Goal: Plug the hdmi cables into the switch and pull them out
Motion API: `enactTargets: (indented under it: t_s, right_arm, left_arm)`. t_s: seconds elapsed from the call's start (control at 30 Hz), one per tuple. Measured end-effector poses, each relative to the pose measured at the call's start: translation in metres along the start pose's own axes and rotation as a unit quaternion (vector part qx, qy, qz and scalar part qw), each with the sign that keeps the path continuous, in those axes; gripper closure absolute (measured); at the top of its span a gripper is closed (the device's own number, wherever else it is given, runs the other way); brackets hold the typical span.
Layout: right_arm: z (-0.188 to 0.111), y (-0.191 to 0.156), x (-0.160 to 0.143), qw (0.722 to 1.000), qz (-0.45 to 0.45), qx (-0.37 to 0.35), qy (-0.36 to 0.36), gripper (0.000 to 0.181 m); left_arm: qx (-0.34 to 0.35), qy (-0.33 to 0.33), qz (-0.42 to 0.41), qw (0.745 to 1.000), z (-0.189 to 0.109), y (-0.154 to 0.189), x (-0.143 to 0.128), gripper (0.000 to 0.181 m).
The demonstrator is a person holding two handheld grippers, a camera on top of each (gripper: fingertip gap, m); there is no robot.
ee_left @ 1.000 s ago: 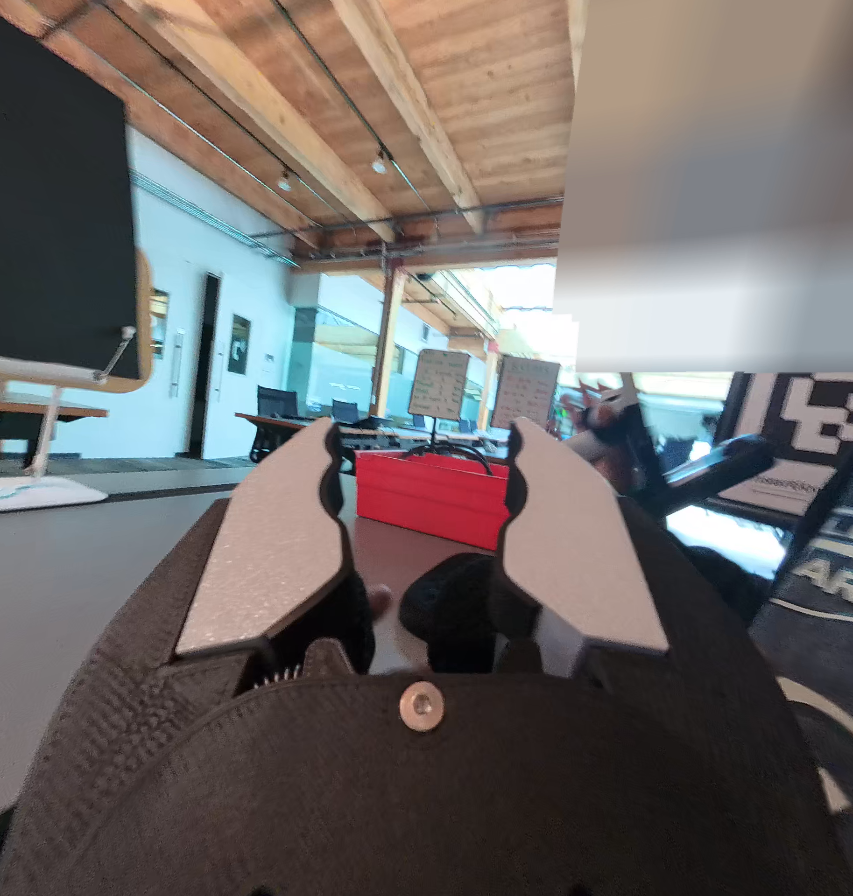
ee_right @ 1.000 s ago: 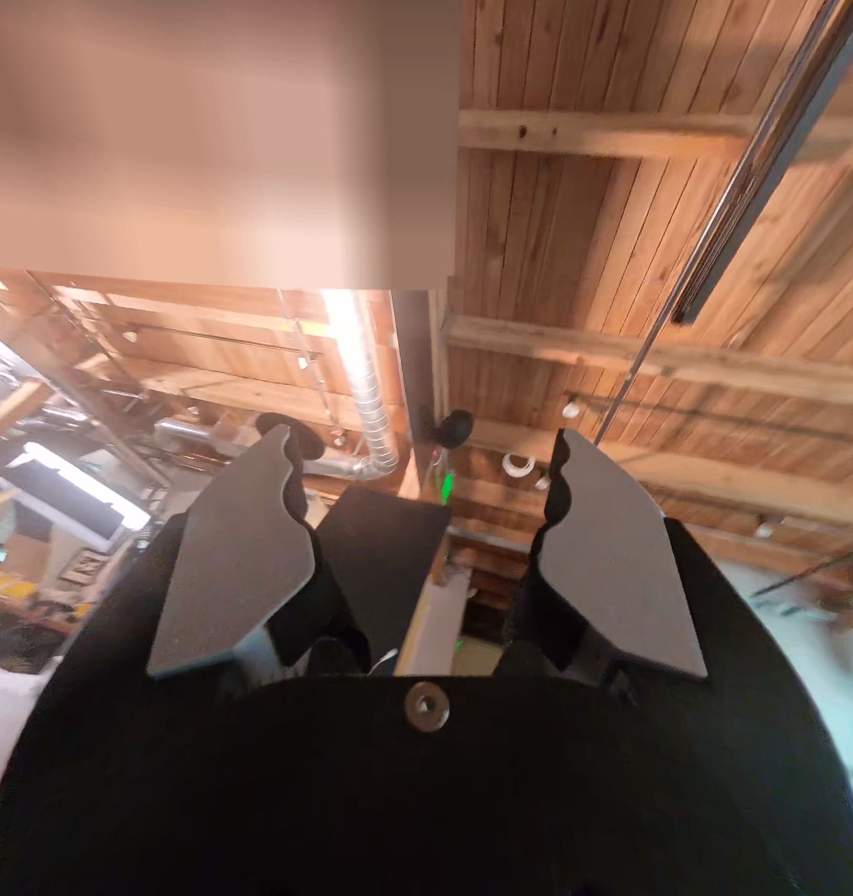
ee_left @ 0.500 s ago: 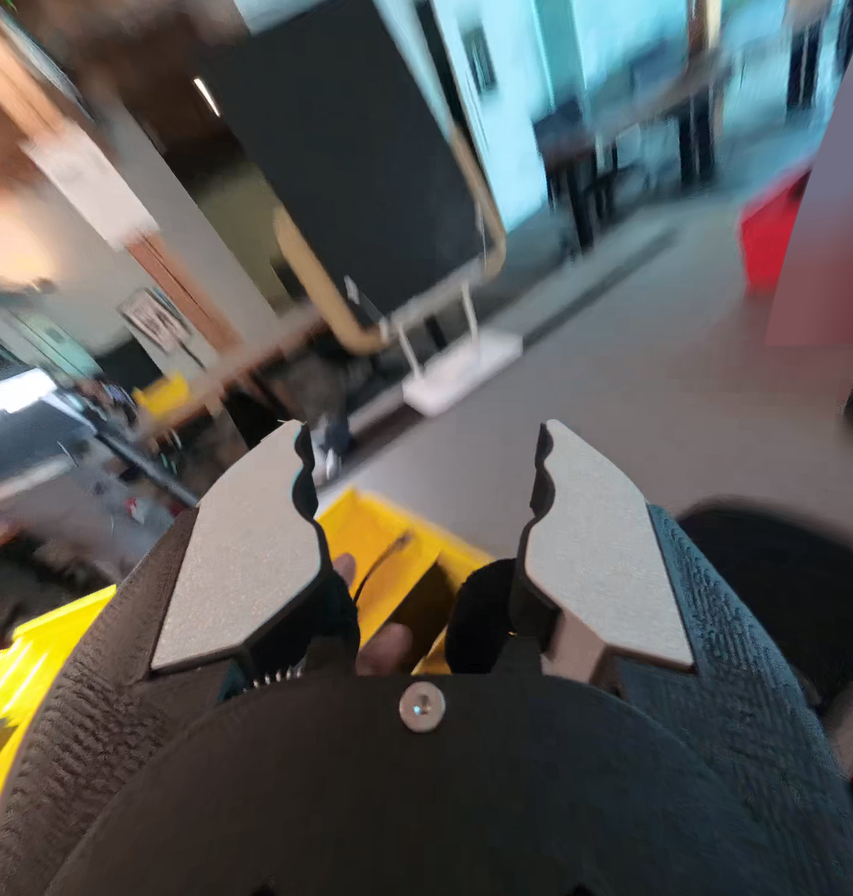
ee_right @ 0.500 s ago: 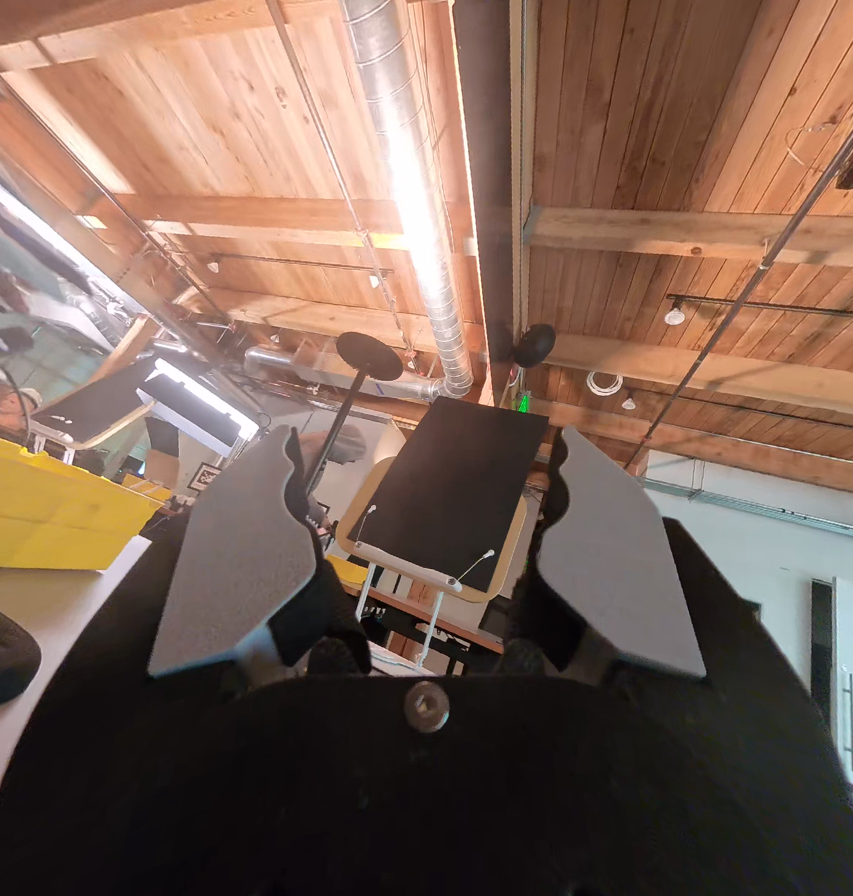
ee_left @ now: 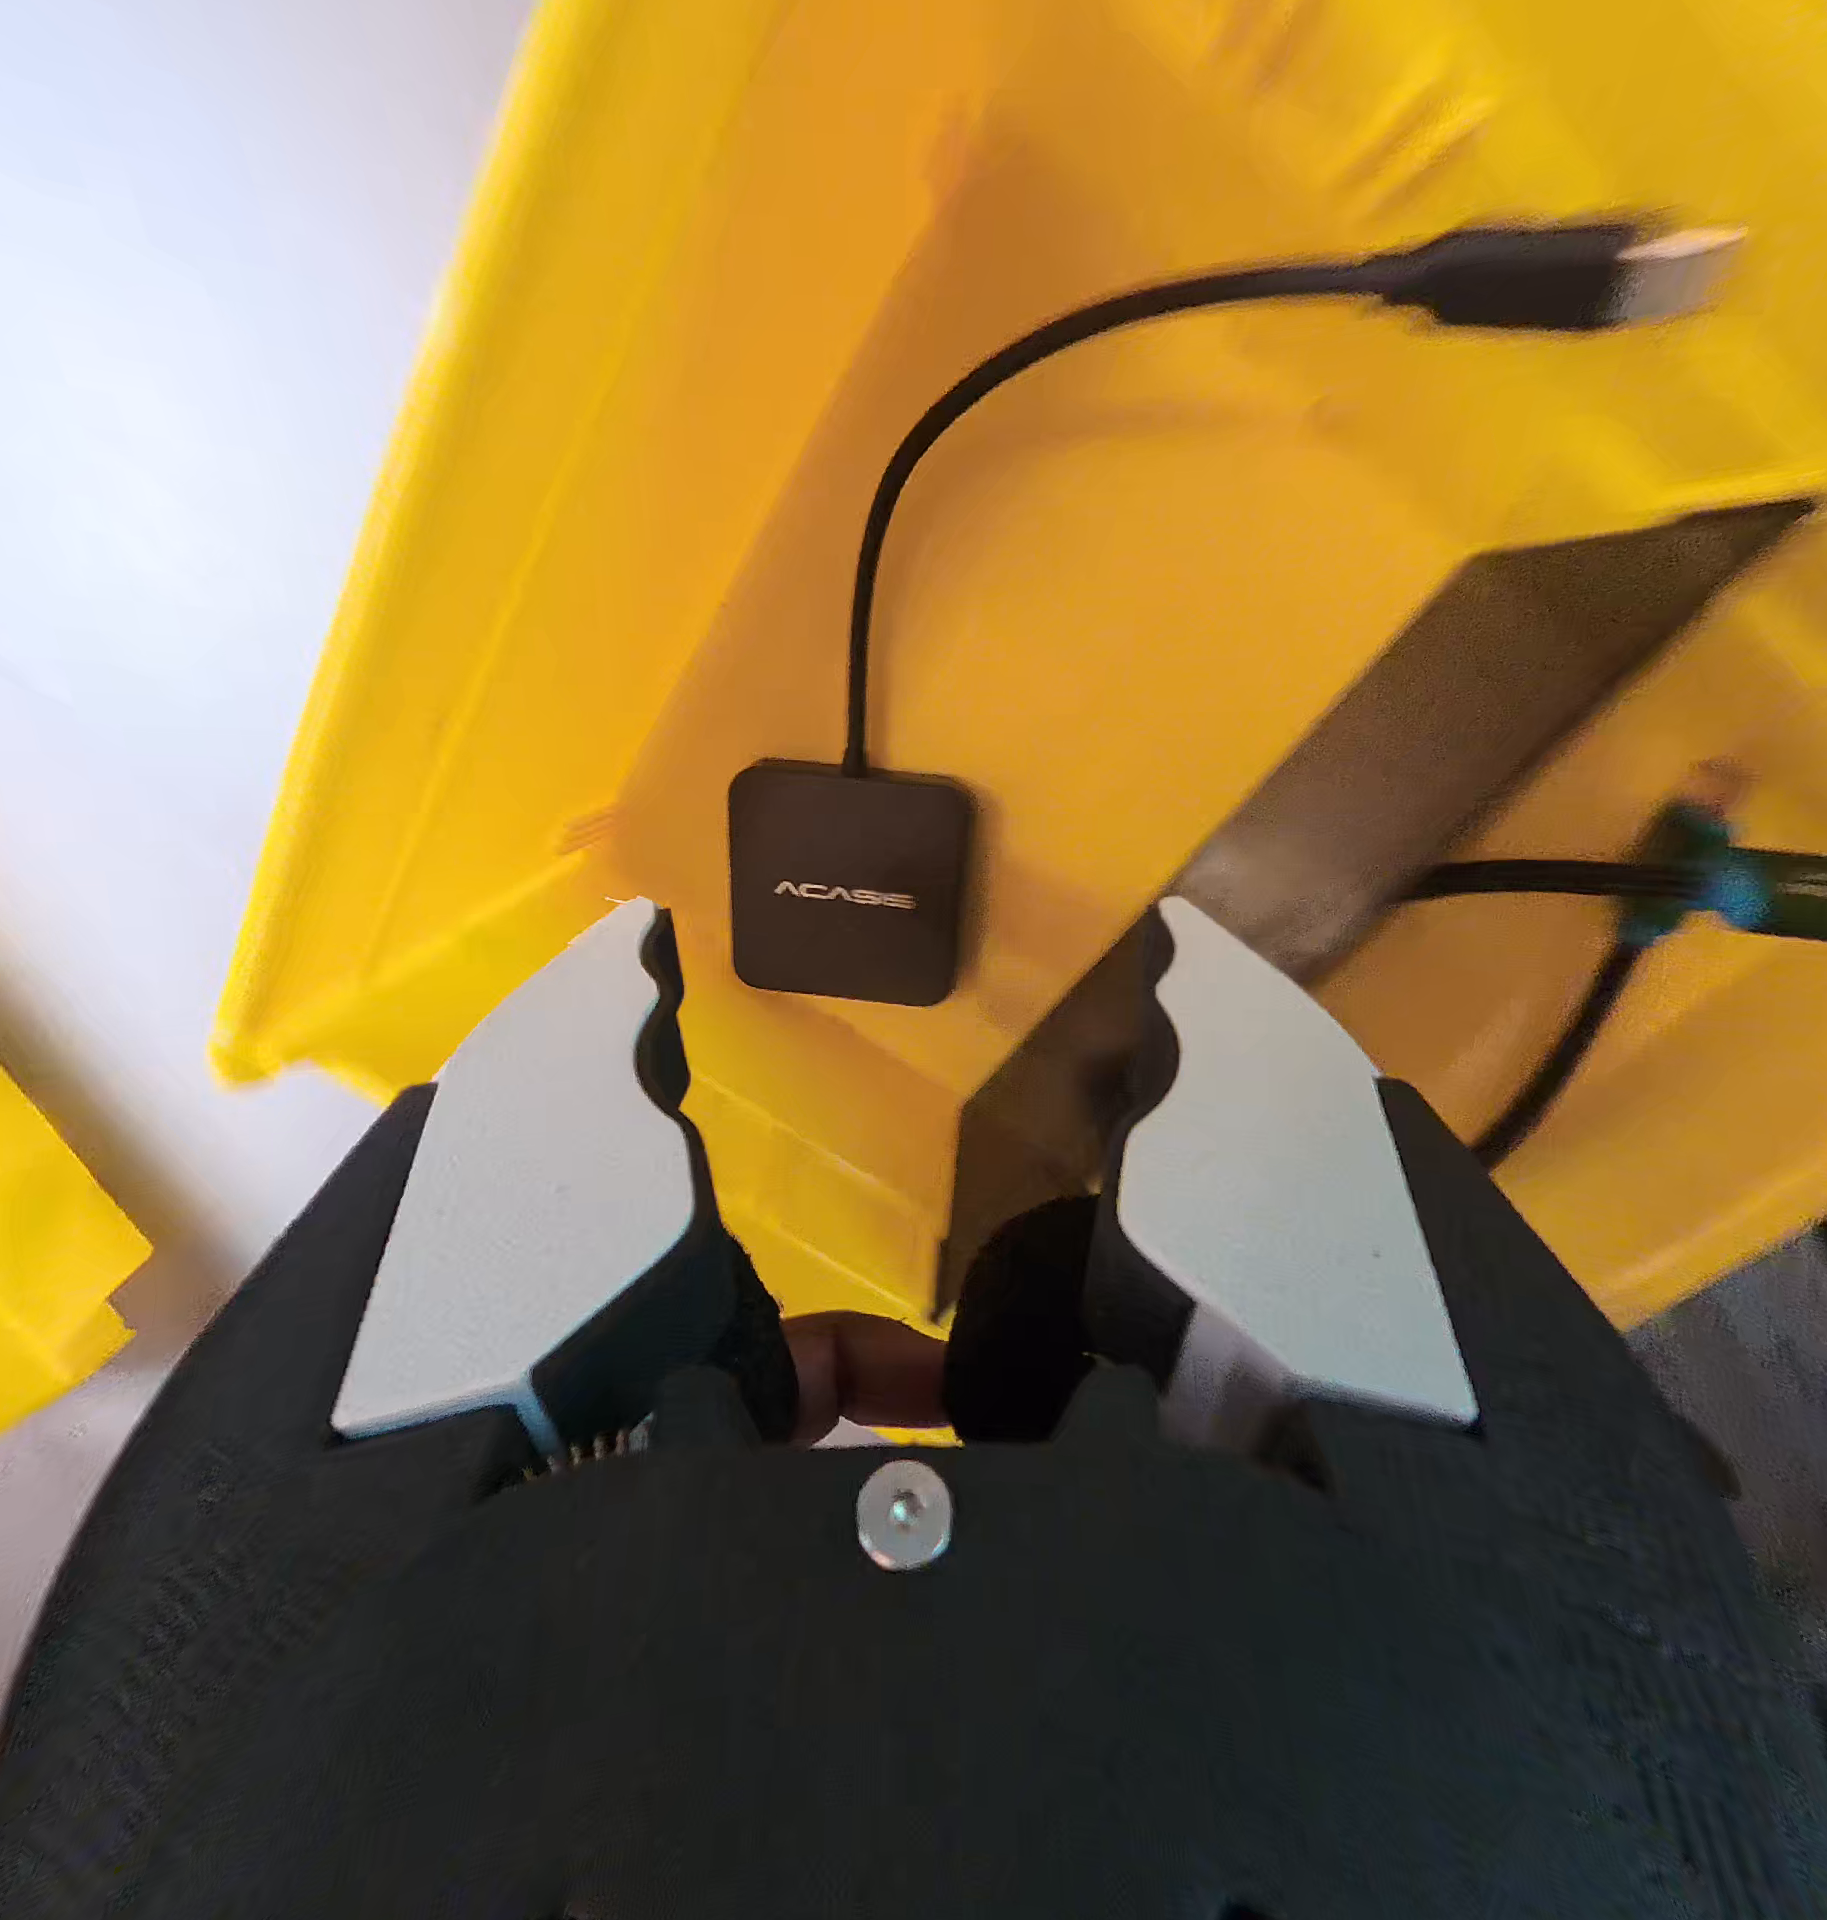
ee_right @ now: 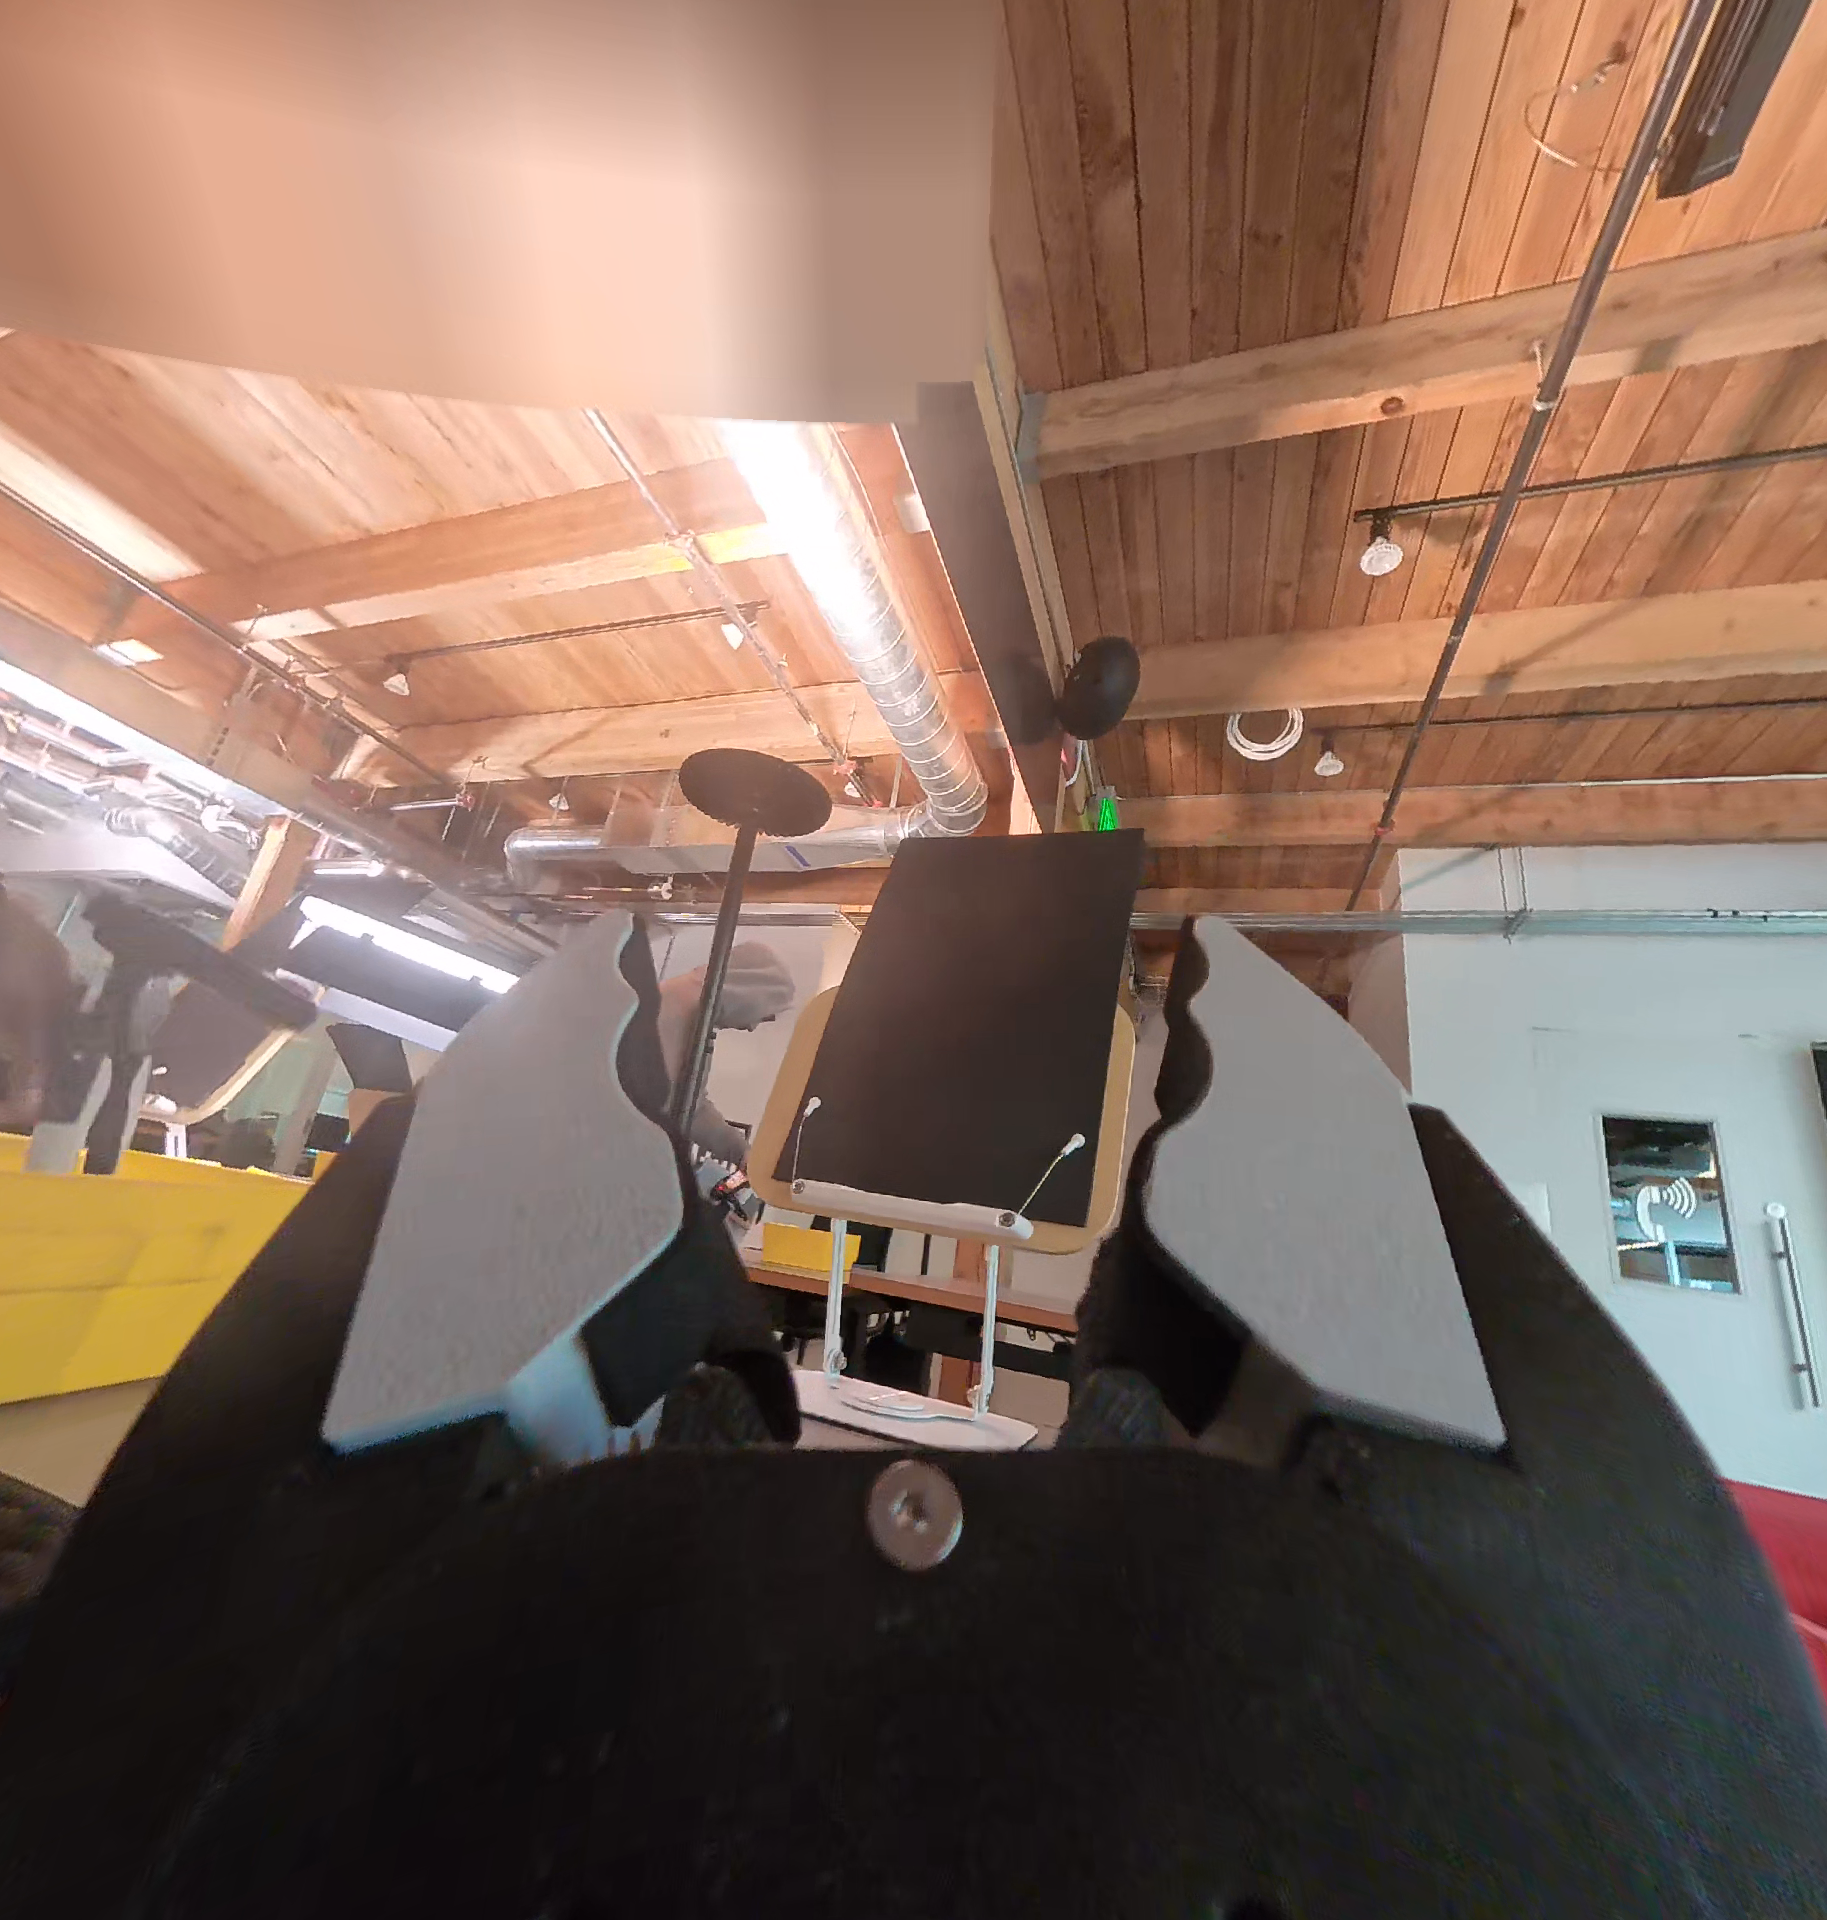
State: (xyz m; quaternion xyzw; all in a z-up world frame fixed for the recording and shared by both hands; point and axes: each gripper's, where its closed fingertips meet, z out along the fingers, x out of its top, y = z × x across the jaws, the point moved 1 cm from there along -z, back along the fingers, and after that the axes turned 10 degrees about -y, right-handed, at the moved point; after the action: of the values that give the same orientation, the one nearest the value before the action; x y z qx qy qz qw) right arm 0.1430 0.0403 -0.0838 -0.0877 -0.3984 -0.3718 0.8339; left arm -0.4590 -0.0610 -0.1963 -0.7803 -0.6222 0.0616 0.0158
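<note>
Left gripper [ee_left: 904, 935] points down into a yellow bin [ee_left: 535, 582], jaws spread wide with nothing between them. Just beyond its fingertips a small square black switch [ee_left: 852, 883] lies flat on the bin floor, pale lettering on its top face. A thin black lead runs from the switch's far edge, curves right and ends in a black plug with a metal tip [ee_left: 1553, 275], also lying in the bin; that far end is blurred. To the right of the switch a dark flat divider panel [ee_left: 1460, 748] slants across the bin, its near end behind the left gripper's right finger. Beyond the divider, at the right edge, a black hdmi cable [ee_left: 1574, 997] with a blue-green band lies in the next compartment; its plug is too smeared to make out. A second yellow bin [ee_left: 26, 1226] shows at the near left. Right gripper [ee_right: 909, 961] is tilted upward, well away from the bin, jaws likewise wide apart and empty. Past it: a wooden beam ceiling [ee_right: 1408, 312], a silver duct [ee_right: 888, 665], a black panel on a white stand [ee_right: 982, 1039] straight ahead, yellow bin wall [ee_right: 109, 1257] at left, a red bin [ee_right: 1813, 1579] at near right.
</note>
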Motion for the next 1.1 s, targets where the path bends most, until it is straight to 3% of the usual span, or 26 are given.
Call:
enactTargets:
  t_s: [0.03, 0.17, 0.37, 0.5, 0.53, 0.6, 0.73, 0.83, 0.93, 1.03, 1.1]
  right_arm:
    - [0.000, 0.001, -0.001, 1.000, 0.005, -0.001, -0.002, 0.088]
    - [0.002, 0.004, -0.004, 1.000, 0.021, 0.000, -0.007, 0.088]
    - [0.004, 0.003, -0.007, 0.999, 0.036, 0.007, -0.016, 0.090]
    - [0.005, 0.004, -0.010, 0.999, 0.045, 0.007, -0.021, 0.091]
    - [0.005, 0.005, -0.010, 0.999, 0.048, 0.007, -0.021, 0.091]
    - [0.005, 0.007, -0.010, 0.998, 0.053, 0.003, -0.022, 0.091]
    - [0.006, 0.009, -0.012, 0.998, 0.065, 0.002, -0.024, 0.092]
    - [0.005, 0.009, -0.012, 0.997, 0.069, 0.005, -0.024, 0.093]
    - [0.005, 0.008, -0.012, 0.997, 0.068, 0.005, -0.025, 0.094]
    - [0.005, 0.008, -0.011, 0.998, 0.065, 0.004, -0.022, 0.094]
    - [0.004, 0.007, -0.010, 0.998, 0.064, 0.006, -0.020, 0.095]
  left_arm:
    - [-0.002, -0.024, 0.009, 1.000, 0.008, -0.003, 0.000, 0.098]
    - [0.002, -0.110, 0.035, 0.993, 0.036, -0.012, -0.005, 0.097]
    - [0.012, -0.141, 0.033, 0.989, 0.063, -0.019, -0.004, 0.090]
    - [-0.039, -0.162, 0.039, 0.985, 0.073, -0.008, -0.013, 0.078]
    - [-0.039, -0.153, 0.040, 0.987, 0.072, -0.009, -0.013, 0.081]
    - [-0.041, -0.106, 0.035, 0.993, 0.067, -0.008, -0.005, 0.114]
    - [0.001, -0.087, 0.055, 0.995, 0.063, -0.004, -0.007, 0.115]
    - [0.056, -0.040, 0.050, 0.996, 0.039, -0.007, -0.003, 0.115]
    - [0.150, 0.033, 0.042, 0.987, -0.010, -0.017, 0.000, 0.115]
    - [0.225, 0.157, 0.012, 0.962, -0.075, -0.009, 0.004, 0.115]
    - [0.277, 0.256, -0.015, 0.926, -0.119, 0.004, 0.005, 0.115]
